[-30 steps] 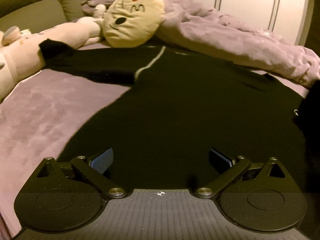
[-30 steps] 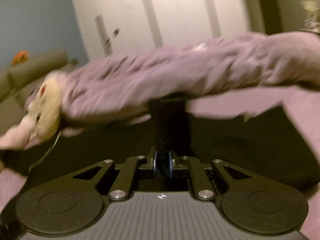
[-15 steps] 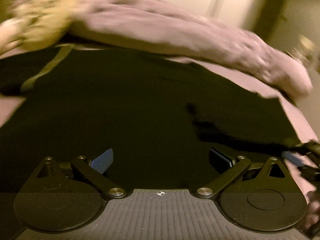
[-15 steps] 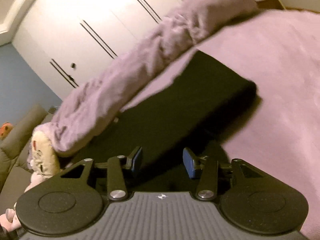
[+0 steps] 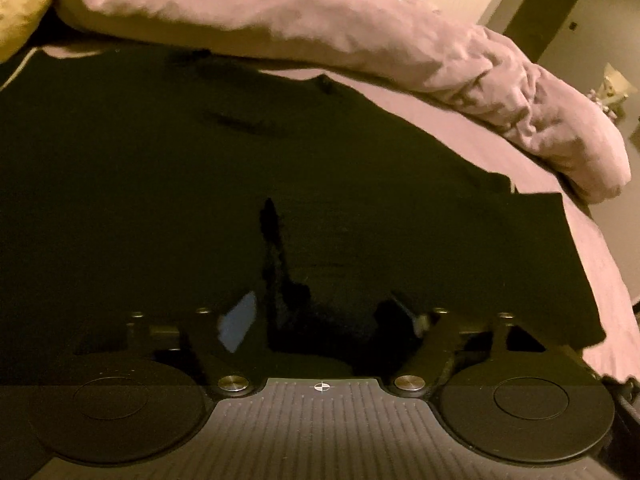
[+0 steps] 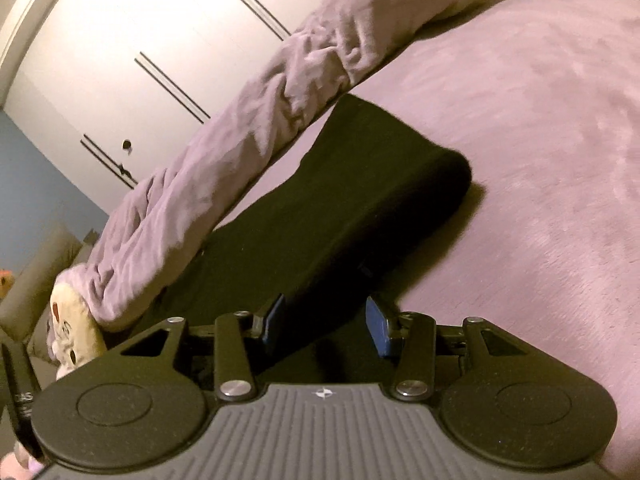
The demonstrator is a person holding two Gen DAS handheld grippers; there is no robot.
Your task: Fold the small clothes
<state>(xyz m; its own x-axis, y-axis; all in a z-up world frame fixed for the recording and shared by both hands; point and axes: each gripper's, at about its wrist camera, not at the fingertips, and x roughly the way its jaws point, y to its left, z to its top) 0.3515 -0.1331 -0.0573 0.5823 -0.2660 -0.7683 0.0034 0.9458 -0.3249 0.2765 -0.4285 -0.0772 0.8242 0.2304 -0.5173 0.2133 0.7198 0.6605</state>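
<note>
A black garment (image 5: 200, 180) lies spread on the purple bed sheet (image 5: 460, 120). My left gripper (image 5: 320, 316) is low over the garment's near part. Its jaws are closing, with a raised ridge of the black cloth (image 5: 276, 264) standing between them. The blue left pad (image 5: 238, 322) still shows its bare face. In the right wrist view, the garment's folded right end (image 6: 360, 192) lies flat on the sheet. My right gripper (image 6: 326, 322) stands open over the near edge of the garment. The dark cloth runs between its blue pads (image 6: 376, 328), which do not press on it.
A crumpled purple duvet (image 5: 360, 28) is bunched along the far side of the garment, and is also seen as a duvet roll (image 6: 240, 140). A yellow plush cushion (image 5: 20, 0) sits far left. White wardrobe doors (image 6: 140, 40) stand behind. Bare sheet (image 6: 540, 120) stretches to the right.
My right gripper let go of the black cloth it pinched, rolled and came down over the garment's edge. My left gripper swept right across the garment and its jaws narrowed around a fold.
</note>
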